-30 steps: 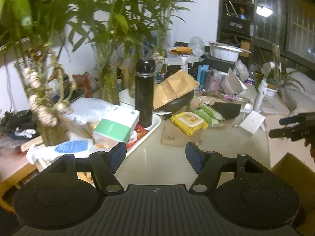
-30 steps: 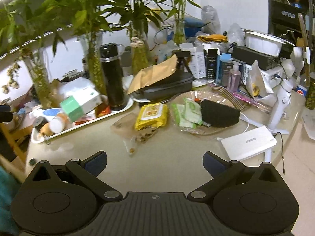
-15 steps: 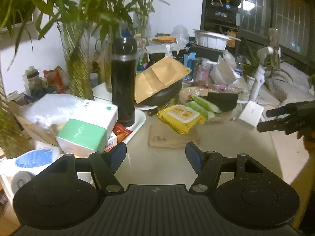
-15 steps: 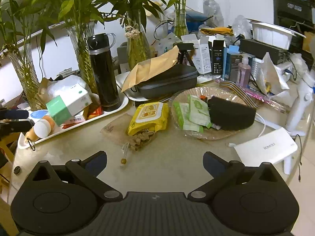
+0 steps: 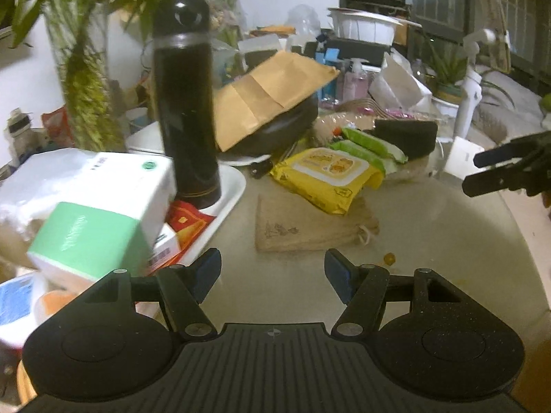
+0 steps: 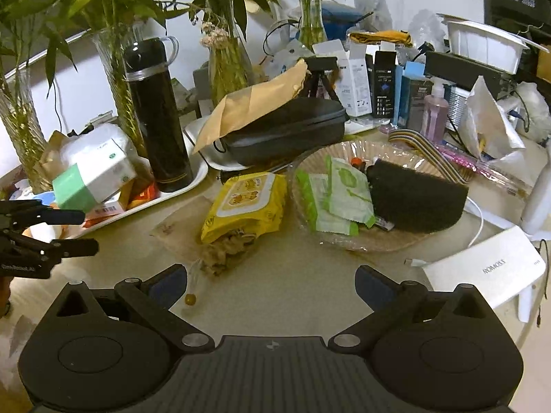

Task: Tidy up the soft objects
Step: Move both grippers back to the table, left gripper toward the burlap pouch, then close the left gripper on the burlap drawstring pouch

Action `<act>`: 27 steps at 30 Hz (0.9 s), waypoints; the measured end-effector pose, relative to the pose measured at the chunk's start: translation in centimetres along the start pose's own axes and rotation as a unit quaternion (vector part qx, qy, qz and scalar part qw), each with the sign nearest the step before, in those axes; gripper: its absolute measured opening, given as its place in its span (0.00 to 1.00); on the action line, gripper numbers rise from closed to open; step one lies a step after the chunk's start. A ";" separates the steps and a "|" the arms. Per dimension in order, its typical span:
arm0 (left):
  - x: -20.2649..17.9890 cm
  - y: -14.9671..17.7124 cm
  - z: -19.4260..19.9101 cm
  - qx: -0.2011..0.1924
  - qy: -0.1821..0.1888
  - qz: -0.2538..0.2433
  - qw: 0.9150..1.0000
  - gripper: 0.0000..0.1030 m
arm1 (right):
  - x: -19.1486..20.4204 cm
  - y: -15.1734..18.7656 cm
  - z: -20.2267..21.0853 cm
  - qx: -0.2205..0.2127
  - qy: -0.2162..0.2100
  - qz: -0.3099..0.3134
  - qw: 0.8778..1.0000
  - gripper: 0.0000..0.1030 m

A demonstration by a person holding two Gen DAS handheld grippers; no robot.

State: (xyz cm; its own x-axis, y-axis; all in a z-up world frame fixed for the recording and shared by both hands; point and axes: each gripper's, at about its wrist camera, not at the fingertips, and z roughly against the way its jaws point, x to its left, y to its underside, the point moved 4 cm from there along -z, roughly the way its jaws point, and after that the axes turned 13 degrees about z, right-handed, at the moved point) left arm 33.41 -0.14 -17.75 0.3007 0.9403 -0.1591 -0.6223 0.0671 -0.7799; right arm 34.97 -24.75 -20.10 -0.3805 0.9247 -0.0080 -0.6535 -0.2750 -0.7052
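a: where do things stand?

b: both tools hover over the near edge of the bench (image 6: pixel 292 296). the left hand-held gripper (image 5: pixel 272 268) has its jaws parted with nothing between them, and the right hand-held gripper (image 6: pixel 272 282) is spread wide and just as empty.

a: and the soft things?

b: the yellow wipes pack (image 6: pixel 246 203) lies mid-bench, its near end on top of a flat burlap pouch (image 5: pixel 303 227). just right of it, a woven tray (image 6: pixel 347 241) holds green wipe packets (image 6: pixel 339 196) and a black foam block (image 6: pixel 413 196).

a: what could go wrong from here?

b: my guess is the pouch. it looks open, with loose bits spilling at its mouth and a small bead (image 6: pixel 190 298) on a string lying by the right tool's left finger. lift the pack carelessly and the pouch may drag along or shed more.

a: anything else?

b: the tall black flask (image 6: pixel 156 113) stands in a white tray (image 5: pixel 224 206) just left of the pack. a wide swing from the left tool could knock it over.
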 end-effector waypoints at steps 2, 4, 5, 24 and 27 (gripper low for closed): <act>-0.1 -0.1 -0.9 0.005 0.002 -0.004 1.000 0.64 | -0.3 -0.1 -0.4 0.002 -0.001 -0.006 1.000 1.00; 0.0 -0.2 -1.9 0.007 0.001 -0.003 1.000 0.64 | -0.5 -0.2 -0.7 0.003 0.002 -0.010 1.000 1.00; 0.2 -0.3 -2.4 0.009 0.001 -0.001 1.000 0.64 | -0.6 -0.2 -0.9 0.004 0.005 -0.011 1.000 1.00; 0.3 -0.8 -8.0 0.038 0.006 0.009 0.999 0.51 | 0.3 -0.8 -3.2 0.015 -0.004 0.011 1.000 1.00; 0.3 -0.5 -8.8 0.041 0.007 0.016 0.999 0.40 | 0.3 -0.7 -3.3 0.017 -0.004 0.010 1.000 1.00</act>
State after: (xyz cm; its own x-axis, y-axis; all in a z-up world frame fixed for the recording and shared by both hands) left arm 40.11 -2.86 -22.73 0.2894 0.9375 -0.1932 -0.6890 0.0639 -0.7219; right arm 37.52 -23.42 -21.93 -0.3990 0.9168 -0.0172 -0.6677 -0.3033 -0.6799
